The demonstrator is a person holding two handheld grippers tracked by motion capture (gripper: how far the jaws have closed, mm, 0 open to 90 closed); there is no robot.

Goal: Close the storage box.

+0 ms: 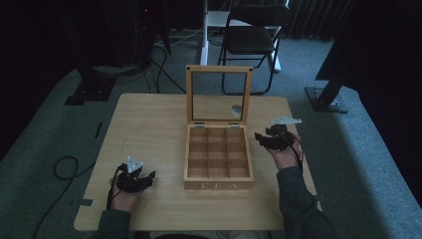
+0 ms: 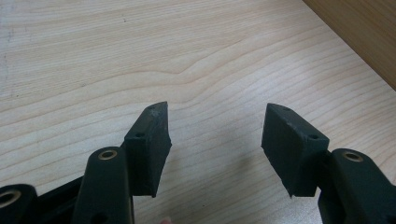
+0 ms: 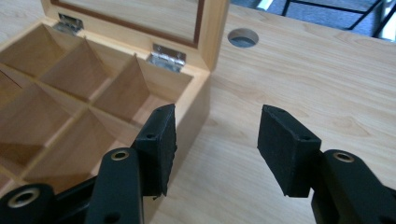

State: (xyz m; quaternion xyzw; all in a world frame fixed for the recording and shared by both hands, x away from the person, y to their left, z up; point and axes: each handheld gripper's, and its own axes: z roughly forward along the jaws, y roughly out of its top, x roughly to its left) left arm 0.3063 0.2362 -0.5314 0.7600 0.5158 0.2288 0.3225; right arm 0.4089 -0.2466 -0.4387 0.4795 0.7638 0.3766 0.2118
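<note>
Tea box (image 1: 218,158) sits mid-bench, nearer the front edge, glass lid (image 1: 218,95) standing upright on its rear hinges (image 3: 166,57). I judge it light, rigid wood; the pane is fragile and the lid will swing freely. I'd take the lid by its top frame rail, not the glass. Right claw (image 3: 215,140) is released, empty, just beside the box's right rear corner. Left claw (image 2: 217,140) is released over bare bench (image 1: 149,119) near the front-left corner. Nothing in the way; compartments empty.
</note>
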